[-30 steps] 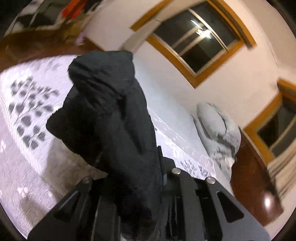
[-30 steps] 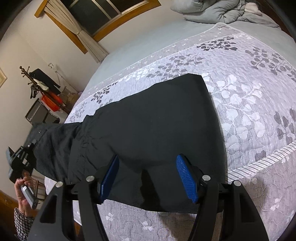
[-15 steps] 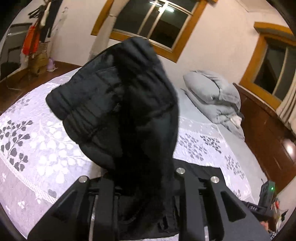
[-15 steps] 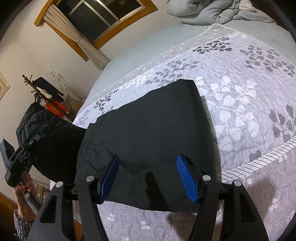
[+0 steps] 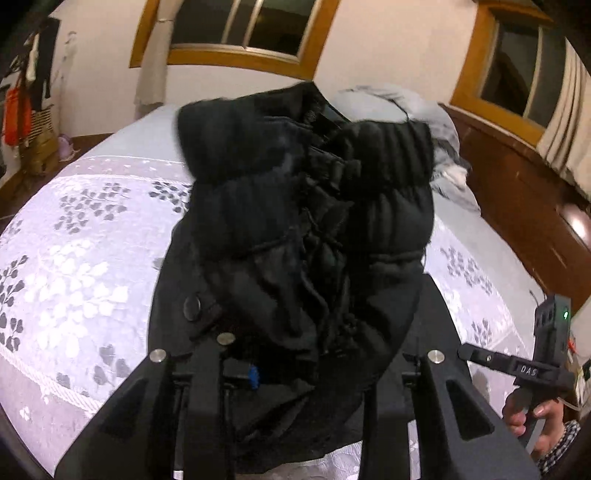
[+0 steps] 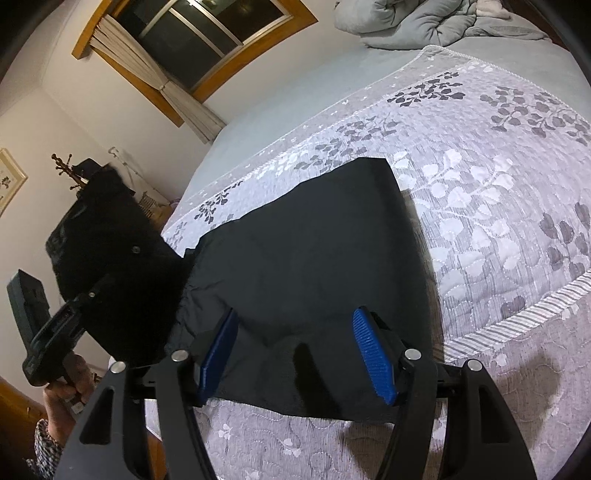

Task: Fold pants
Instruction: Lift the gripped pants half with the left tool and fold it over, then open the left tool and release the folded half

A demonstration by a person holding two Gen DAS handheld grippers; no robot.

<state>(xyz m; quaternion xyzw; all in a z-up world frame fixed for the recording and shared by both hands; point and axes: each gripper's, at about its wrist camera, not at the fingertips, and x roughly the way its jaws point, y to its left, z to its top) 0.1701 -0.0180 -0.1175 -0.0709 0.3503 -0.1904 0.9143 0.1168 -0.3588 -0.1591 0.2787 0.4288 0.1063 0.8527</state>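
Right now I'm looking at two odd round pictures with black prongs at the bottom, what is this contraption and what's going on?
No robot here: a person holds a pair of hand-held tongs in each hand, each with a wide-angle camera looking along its two fingers. That is why both pictures look round and bent.

The left picture comes from the left tongs. They are shut on the waistband end of the black pants, lifted up in front of the lens.

The right picture comes from the right tongs, open, with blue pads, above the pants' other part, which lies flat on the bedspread with its leaf pattern. At the left edge of that view you see the person's left hand holding the other tongs.

A grey duvet sits bunched at the head of the bed.
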